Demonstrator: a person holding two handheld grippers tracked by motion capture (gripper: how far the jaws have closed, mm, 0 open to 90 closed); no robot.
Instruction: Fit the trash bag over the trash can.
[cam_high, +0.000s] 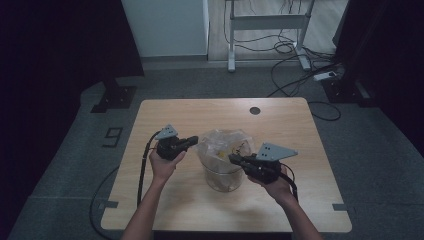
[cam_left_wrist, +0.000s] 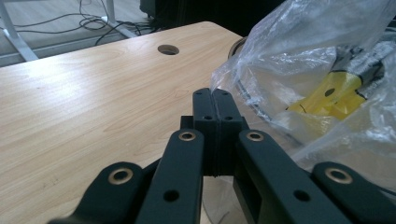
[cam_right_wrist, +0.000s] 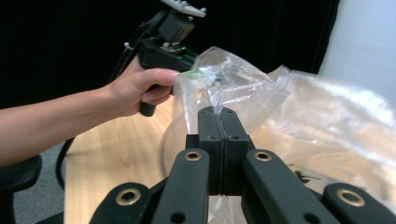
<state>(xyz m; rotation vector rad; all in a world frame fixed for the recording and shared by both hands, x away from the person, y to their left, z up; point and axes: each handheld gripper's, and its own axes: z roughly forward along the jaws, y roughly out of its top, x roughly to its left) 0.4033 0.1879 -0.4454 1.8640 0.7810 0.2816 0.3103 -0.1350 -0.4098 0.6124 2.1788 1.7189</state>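
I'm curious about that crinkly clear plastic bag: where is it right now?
In the high view the plastic bag lines a clear container at the table's middle, between both grippers.

Clear, crinkled plastic bag (cam_high: 226, 141) with yellow and black contents (cam_left_wrist: 332, 95) showing through. Pale wood-grain table (cam_high: 165, 197) with 1 dark round hole (cam_high: 255, 110). Matte black gripper jaws, brass-coloured rivets (cam_left_wrist: 121, 176). Grey 3-cornered plates (cam_high: 274, 150). Grey carpet (cam_high: 70, 165), black cables (cam_high: 142, 172), white desk frame (cam_high: 267, 22).
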